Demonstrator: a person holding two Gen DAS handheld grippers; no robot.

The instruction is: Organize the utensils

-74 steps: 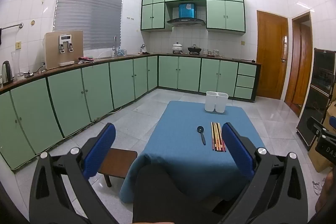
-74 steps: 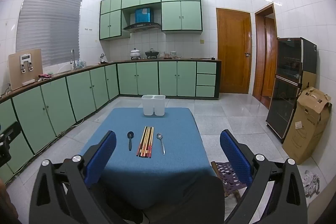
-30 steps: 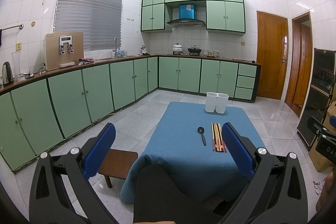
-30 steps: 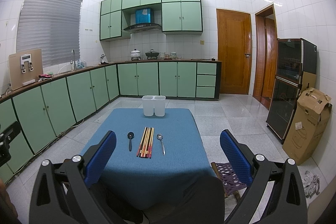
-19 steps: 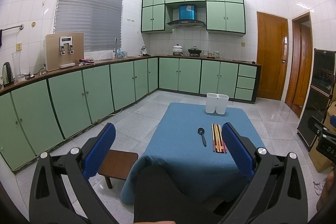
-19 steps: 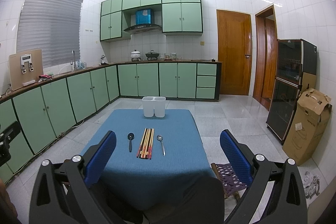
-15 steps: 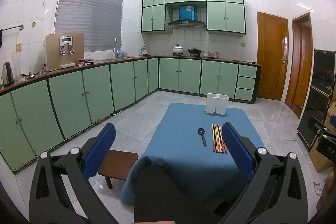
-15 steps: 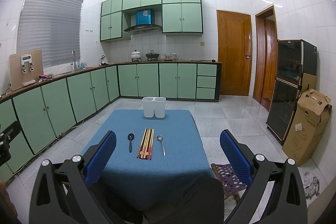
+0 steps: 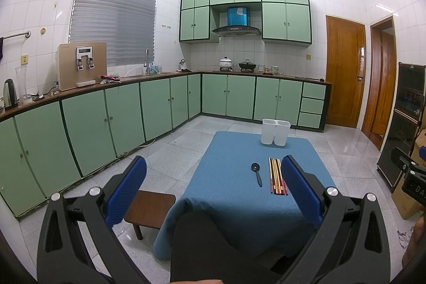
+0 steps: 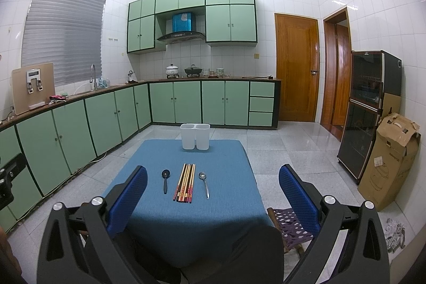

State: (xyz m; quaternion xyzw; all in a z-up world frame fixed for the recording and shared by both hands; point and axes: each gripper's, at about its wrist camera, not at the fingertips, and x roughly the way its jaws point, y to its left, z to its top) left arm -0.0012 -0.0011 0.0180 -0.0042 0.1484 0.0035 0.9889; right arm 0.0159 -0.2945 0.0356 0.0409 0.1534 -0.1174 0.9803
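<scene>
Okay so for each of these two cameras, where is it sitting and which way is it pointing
Left wrist: sits on the left gripper, held left of the table, facing the far cabinets; its open blue fingers show.
Right wrist: sits on the right gripper, centred on the table, facing likewise; its open fingers show.
Shared: black spoon, chopsticks, white holder. Only the right view shows the metal spoon.

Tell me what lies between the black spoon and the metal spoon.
A row of chopsticks lies between the black spoon and the metal spoon, apart from both. The right wrist view shows it.
</scene>
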